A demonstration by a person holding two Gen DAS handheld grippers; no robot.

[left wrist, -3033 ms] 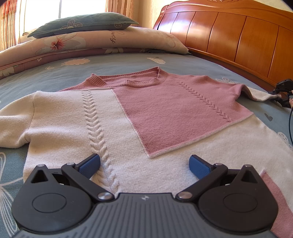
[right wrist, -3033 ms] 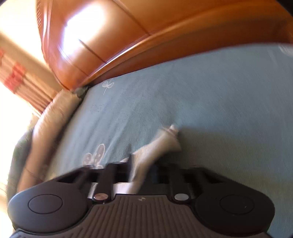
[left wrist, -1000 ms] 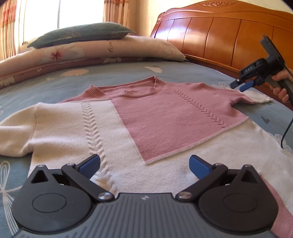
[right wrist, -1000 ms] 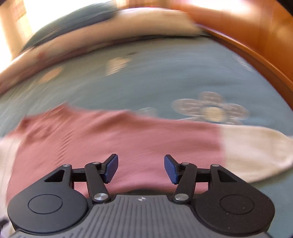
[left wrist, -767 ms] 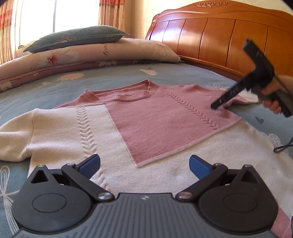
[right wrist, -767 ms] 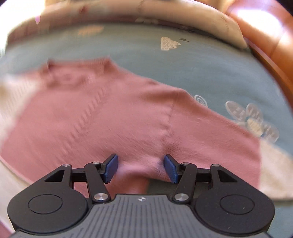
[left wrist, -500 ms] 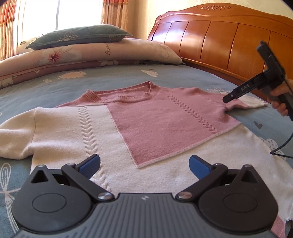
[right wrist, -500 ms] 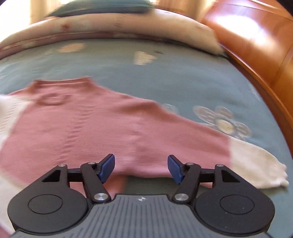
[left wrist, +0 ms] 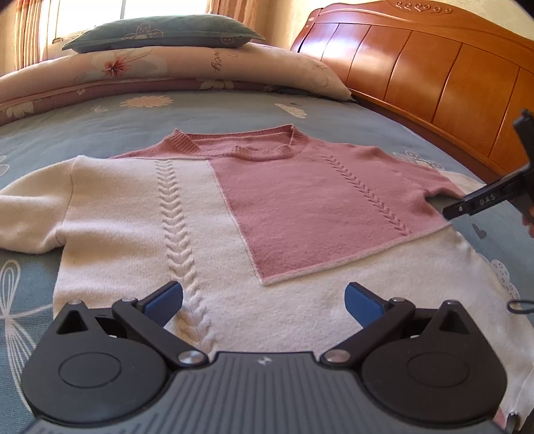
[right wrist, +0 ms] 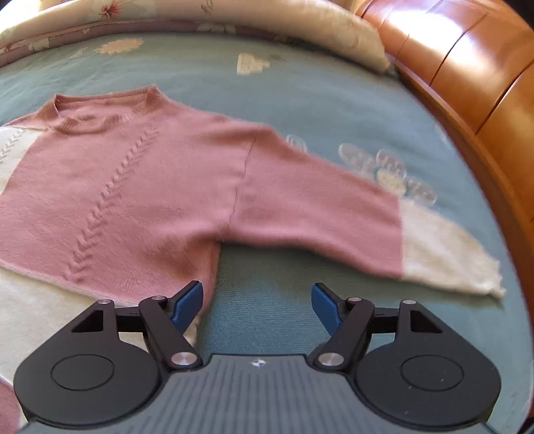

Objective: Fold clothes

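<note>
Nearest in the left wrist view, the left gripper (left wrist: 263,300) hangs low over the cream hem of the sweater (left wrist: 233,213), its blue pads spread wide with only flat knit showing between them and nothing pinched. The sweater lies face up and spread flat on the blue-green floral bedsheet (left wrist: 83,123), cream on its lower body and left sleeve, pink across the chest and collar, a cable braid running up each side. In the right wrist view the right gripper (right wrist: 257,303) hovers by the armpit of the right sleeve (right wrist: 317,217); its jaws are opening, the left pad just over the sweater's pink side edge, the right pad over bare sheet, with no cloth gripped. That sleeve stretches out toward the headboard (right wrist: 467,83), pink to the forearm and cream at the cuff (right wrist: 450,260), which lies flat near the bed's edge. From the left camera the right gripper (left wrist: 467,207) shows at the frame's right edge, beside the pink sleeve. Farther back, a long floral pillow (left wrist: 200,66) lies across the bed with a dark green pillow (left wrist: 160,33) on top, and curtains (left wrist: 30,30) hang behind.
</note>
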